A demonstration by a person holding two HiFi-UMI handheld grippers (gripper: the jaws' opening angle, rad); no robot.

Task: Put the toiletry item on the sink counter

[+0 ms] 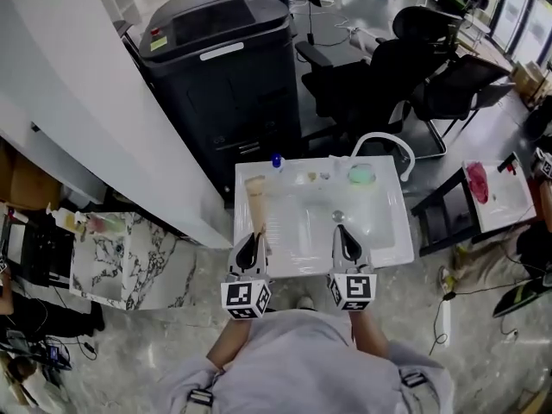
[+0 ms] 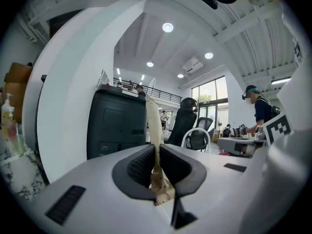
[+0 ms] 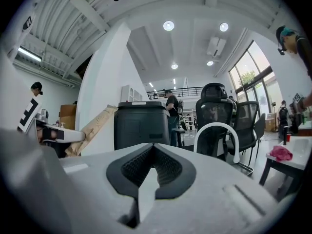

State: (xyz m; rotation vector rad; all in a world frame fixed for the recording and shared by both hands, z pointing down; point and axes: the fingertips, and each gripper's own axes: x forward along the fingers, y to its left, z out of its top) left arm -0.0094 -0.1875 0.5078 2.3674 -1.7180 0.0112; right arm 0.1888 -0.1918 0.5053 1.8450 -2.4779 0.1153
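The toiletry item is a long tan tube (image 1: 255,198). My left gripper (image 1: 258,234) is shut on its crimped lower end and holds it above the left part of the white sink counter (image 1: 392,250). In the left gripper view the tube (image 2: 154,126) stands upright between the closed jaws of the left gripper (image 2: 157,152). My right gripper (image 1: 340,228) hovers over the basin near the drain (image 1: 338,216), shut with nothing in it. The right gripper view shows the right gripper (image 3: 153,152) with its jaws pressed together, and the tube (image 3: 95,127) leaning at the left.
At the counter's back stand a white curved faucet (image 1: 385,140), a green soap (image 1: 361,174) and a blue-capped bottle (image 1: 277,161). A black printer (image 1: 224,67) is behind the sink, office chairs (image 1: 431,80) to the right. A marble-topped table (image 1: 112,261) is left, a small white table (image 1: 496,198) right.
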